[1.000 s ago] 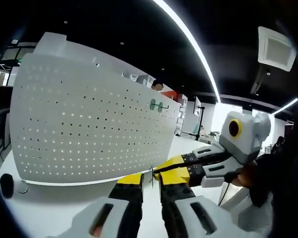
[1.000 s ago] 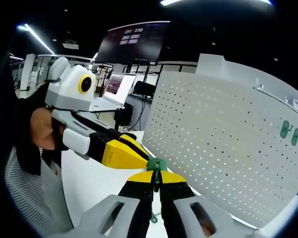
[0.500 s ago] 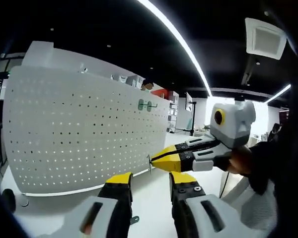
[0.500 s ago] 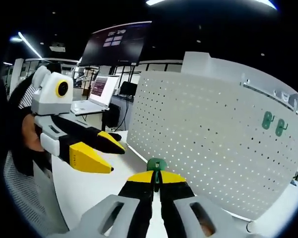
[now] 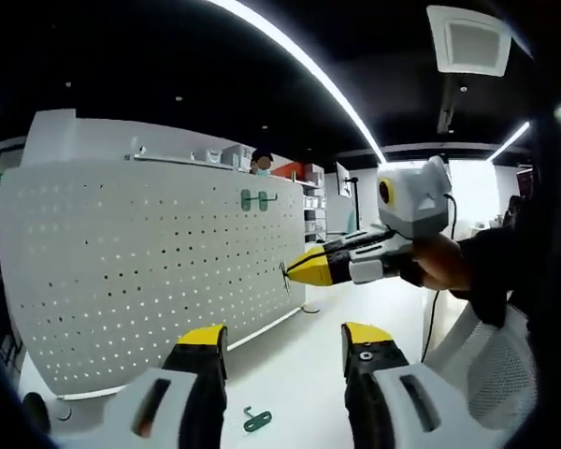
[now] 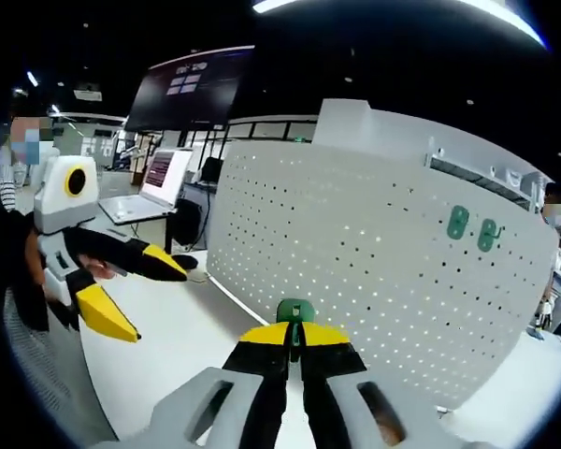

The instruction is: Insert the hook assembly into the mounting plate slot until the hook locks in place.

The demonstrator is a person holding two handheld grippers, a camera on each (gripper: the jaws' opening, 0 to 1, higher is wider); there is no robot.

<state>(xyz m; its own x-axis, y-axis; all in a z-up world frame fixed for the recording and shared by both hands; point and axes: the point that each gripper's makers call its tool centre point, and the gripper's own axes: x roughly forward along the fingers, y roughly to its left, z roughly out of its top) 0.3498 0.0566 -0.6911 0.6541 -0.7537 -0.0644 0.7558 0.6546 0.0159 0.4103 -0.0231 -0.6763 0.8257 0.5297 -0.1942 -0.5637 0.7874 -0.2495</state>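
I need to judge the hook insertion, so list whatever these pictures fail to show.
- Green plastic hook, right gripper view: the shut yellow-tipped right gripper covers its lower part.
- White perforated mounting board, right gripper view: which hole the hook is aimed at cannot be told.
- Two green hooks on the board, left gripper view: too small to tell whether they are locked.
- Small green piece on the white table, left gripper view: shape unclear.

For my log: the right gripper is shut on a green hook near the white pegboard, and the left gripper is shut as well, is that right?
Not quite: the left gripper is open, jaws spread, in the left gripper view. The right gripper is shut on the green hook near the white pegboard.
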